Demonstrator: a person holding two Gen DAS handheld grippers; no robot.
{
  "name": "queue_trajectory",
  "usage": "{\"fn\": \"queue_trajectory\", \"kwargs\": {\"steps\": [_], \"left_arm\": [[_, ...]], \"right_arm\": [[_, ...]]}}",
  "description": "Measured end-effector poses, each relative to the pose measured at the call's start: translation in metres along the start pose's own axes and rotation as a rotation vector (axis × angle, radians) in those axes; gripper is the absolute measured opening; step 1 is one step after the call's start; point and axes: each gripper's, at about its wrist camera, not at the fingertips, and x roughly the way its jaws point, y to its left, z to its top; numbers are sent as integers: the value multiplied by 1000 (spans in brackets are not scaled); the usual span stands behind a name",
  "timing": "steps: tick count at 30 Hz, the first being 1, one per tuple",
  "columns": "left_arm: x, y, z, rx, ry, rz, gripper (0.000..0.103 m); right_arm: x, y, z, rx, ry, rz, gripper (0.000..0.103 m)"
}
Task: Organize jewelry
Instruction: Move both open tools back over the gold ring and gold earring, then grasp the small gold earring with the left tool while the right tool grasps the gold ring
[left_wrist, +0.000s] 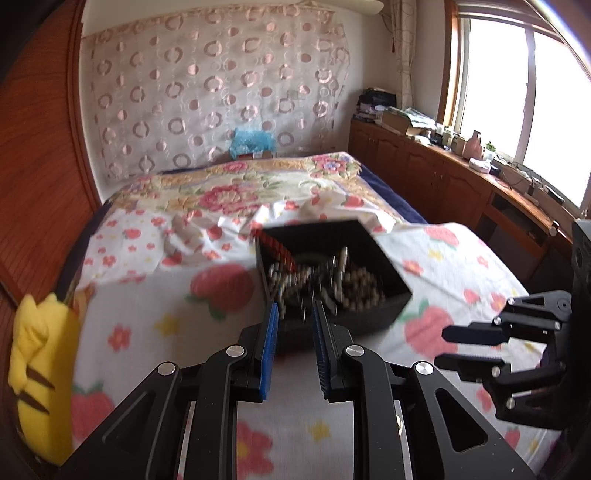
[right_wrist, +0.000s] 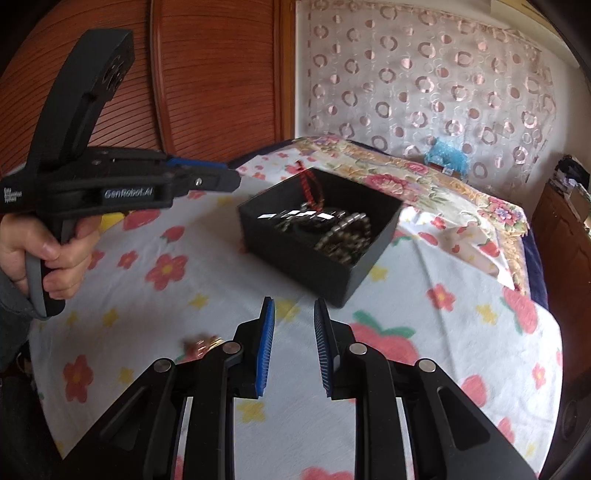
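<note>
While we hold both tools over the bed (right_wrist: 480, 332), our left claw (left_wrist: 294, 308) stands with its blue pads slightly apart and nothing between them, its tips just short of the near wall of the box (left_wrist: 388, 273). Our right claw (right_wrist: 294, 304) is likewise a little apart and empty, above bare flowered sheet near the bed's near edge. Just left of the right claw's arm, close to the near edge, a small gold and reddish piece of jewelry (right_wrist: 201, 344) lies on the sheet; it is too blurred for us to tell what kind. A hand (right_wrist: 44, 254) grips the handle of the left tool on the bed's left side.

Further in, toward the middle of the bed, the open black box sits on the sheet, turned with one corner toward us. It is filled with a tangle of silvery bead chains (left_wrist: 354, 284), and a red cord (right_wrist: 306, 181) hangs over its far left wall. A yellow plush toy (left_wrist: 40, 369) lies at the bed's left edge. Beyond the box a flowered quilt (left_wrist: 236, 184) is rumpled toward the far end, under a curtain with pink rings (left_wrist: 214, 85).
</note>
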Motion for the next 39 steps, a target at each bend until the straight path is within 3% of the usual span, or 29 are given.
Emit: {"fn": "queue_trajectory", "kwargs": {"steps": [15, 21, 25, 29, 30, 33, 39], "left_arm": [[-9, 5, -68, -8, 119, -13, 18], [-9, 4, -77, -13, 135, -26, 19], [-10, 3, -76, -14, 135, -28, 19], [-10, 0, -77, -8, 137, -38, 19], [-10, -2, -78, -6, 138, -42, 19], [-9, -5, -78, -1, 144, -54, 19], [-10, -19, -80, 8, 151, -87, 21]], "right_arm": [[28, 34, -21, -55, 114, 90, 24], [34, 43, -23, -92, 148, 98, 24], [38, 45, -22, -106, 150, 98, 36], [39, 45, -22, -115, 147, 95, 36], [39, 44, -21, -115, 147, 96, 36], [40, 41, -21, -116, 147, 93, 22], [34, 30, -24, -93, 134, 67, 22]]}}
